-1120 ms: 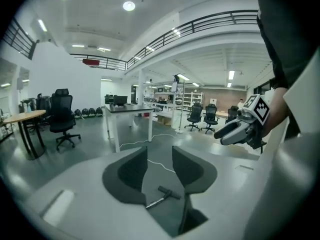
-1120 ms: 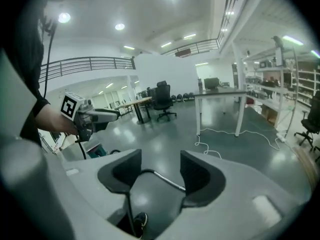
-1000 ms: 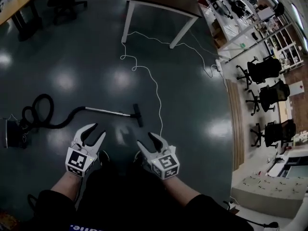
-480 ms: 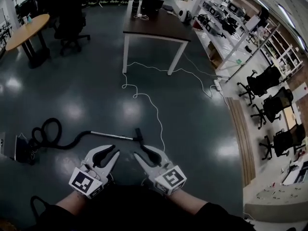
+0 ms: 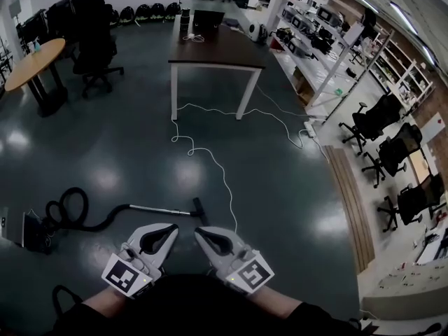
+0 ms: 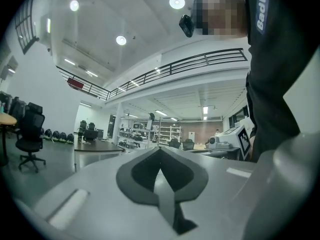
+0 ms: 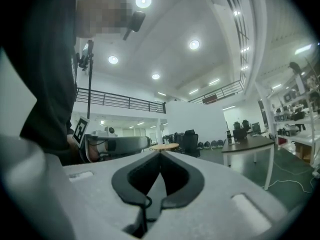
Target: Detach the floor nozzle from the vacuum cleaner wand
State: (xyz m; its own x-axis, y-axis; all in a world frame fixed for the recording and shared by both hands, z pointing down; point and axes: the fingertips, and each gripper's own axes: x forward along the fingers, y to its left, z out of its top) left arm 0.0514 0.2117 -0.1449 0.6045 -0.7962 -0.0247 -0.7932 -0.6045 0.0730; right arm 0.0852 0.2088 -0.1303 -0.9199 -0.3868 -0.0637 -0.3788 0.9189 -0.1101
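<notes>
Left gripper (image 5: 174, 227): jaws pinched fully together with nothing in them. From my feed, its own view looks out level across the room, no vacuum parts anywhere near the tips.
Right gripper (image 5: 197, 231): same deal, closed up tight on nothing. It's held just beside the left one, and the two sets of tips angle in toward each other.
Floor nozzle (image 5: 200, 210): down on the dark floor (image 5: 294, 180), sitting on the end of the wand (image 5: 157, 208). In the head view it's just past both sets of tips, and neither gripper is touching it.
Wand: lying flat on the floor, running left from the nozzle.
Hose (image 5: 70, 212): black and looped, going from the wand over to the vacuum body (image 5: 31, 231) near the floor's left edge.
White cable (image 5: 210, 152): snakes over the floor from beside the nozzle up toward the dark table (image 5: 217, 47).
Office chairs (image 5: 381, 117): lined up along the floor's right edge.
</notes>
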